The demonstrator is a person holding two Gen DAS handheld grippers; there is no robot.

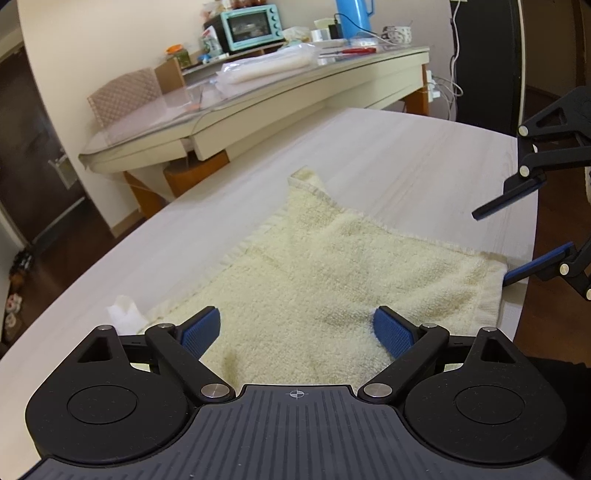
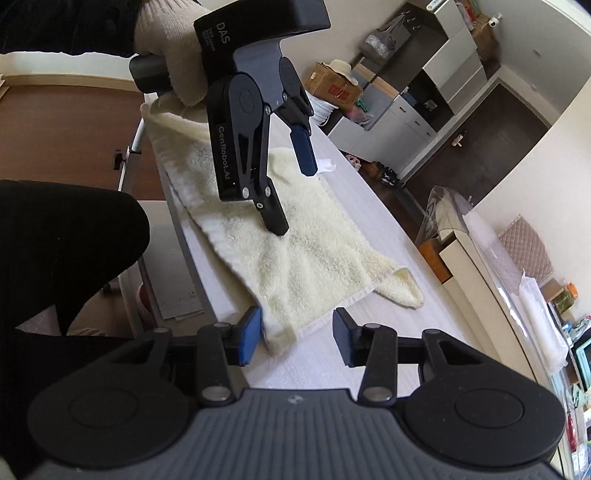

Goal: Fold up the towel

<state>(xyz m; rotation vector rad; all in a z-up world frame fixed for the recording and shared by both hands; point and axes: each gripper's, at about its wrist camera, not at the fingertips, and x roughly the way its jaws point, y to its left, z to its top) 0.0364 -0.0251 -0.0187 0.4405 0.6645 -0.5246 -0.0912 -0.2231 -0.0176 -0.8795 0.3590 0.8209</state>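
Observation:
A cream terry towel (image 1: pixel 317 280) lies rumpled on the pale wooden table (image 1: pixel 406 162), one corner poking out at the far side. My left gripper (image 1: pixel 297 330) is open just above the towel's near part, with nothing between its blue pads. In the right wrist view the towel (image 2: pixel 295 258) lies across the table (image 2: pixel 406 295), and the left gripper (image 2: pixel 291 199) hovers over its middle, held by a gloved hand. My right gripper (image 2: pixel 297 339) is open at the towel's near corner, which lies between its fingers. It also shows in the left wrist view (image 1: pixel 506 245) by the towel's right edge.
A small white paper scrap (image 1: pixel 123 314) lies by the towel's left corner. A cluttered side table (image 1: pixel 258 96) with a teal toaster oven (image 1: pixel 251 26) stands beyond. The table's edge (image 2: pixel 207 288) runs close to the towel, with the person's dark-clothed leg (image 2: pixel 66 251) beside it.

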